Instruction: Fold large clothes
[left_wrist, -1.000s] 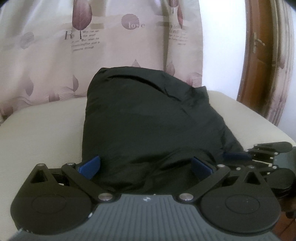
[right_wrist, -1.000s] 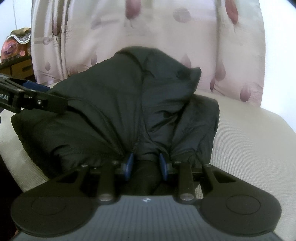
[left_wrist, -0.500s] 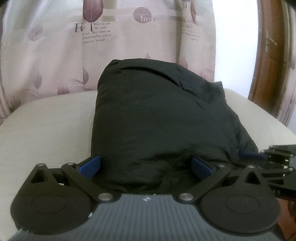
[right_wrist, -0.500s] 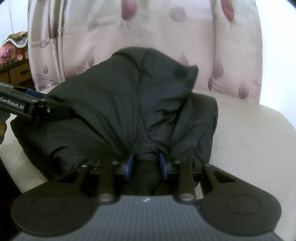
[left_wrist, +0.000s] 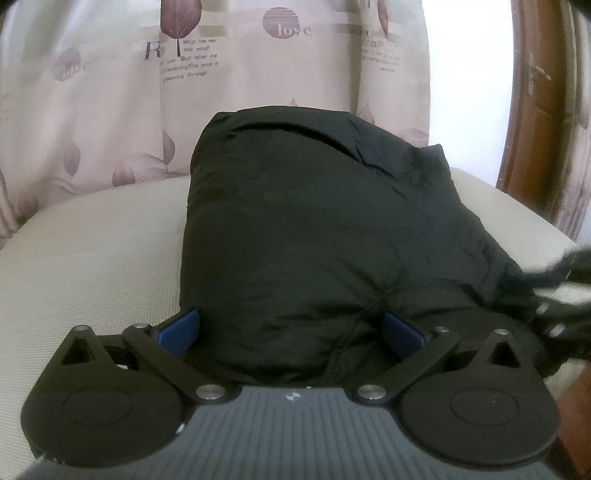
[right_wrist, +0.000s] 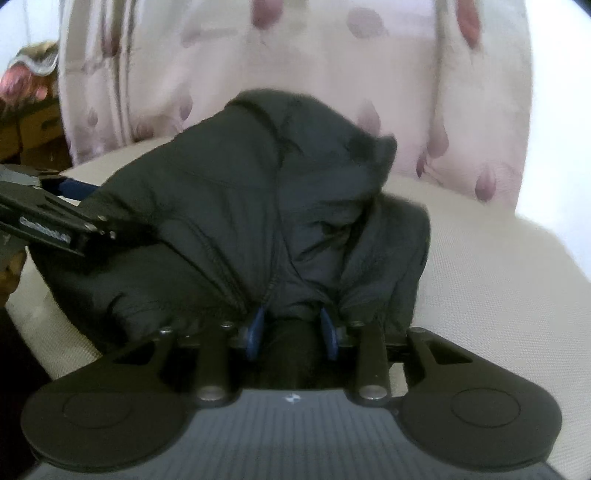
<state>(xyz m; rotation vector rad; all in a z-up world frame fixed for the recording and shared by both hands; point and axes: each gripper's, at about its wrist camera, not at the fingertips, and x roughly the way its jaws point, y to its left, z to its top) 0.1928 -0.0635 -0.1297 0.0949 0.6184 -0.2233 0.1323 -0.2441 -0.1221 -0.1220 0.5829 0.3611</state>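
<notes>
A black puffy jacket (left_wrist: 317, 229) lies bundled on a beige cushioned surface (left_wrist: 92, 236). My left gripper (left_wrist: 291, 330) stands wide open at the near edge of the bundle. The jacket's bulk fills the space between its blue pads (left_wrist: 181, 330). My right gripper (right_wrist: 291, 325) is at the jacket's (right_wrist: 229, 206) other near corner. Its pads (right_wrist: 256, 325) pinch a bunched fold while its jaws are opening, and creases radiate from the pinch. The left gripper (right_wrist: 88, 206) shows at the left edge of the right wrist view. The right gripper (left_wrist: 561, 284) is a blur at the right edge of the left wrist view.
A pale curtain (left_wrist: 258, 74) with leaf prints and lettering hangs right behind the surface. A brown wooden door frame (left_wrist: 535, 92) stands at the right. A wooden cabinet (right_wrist: 33, 125) with an ornament on top stands beyond the left edge. Bare beige cushion (right_wrist: 498, 277) extends to the right of the jacket.
The right gripper has risen a little with the pinched fold, and its pads stand slightly wider apart. The left gripper has stayed open around the jacket's edge.
</notes>
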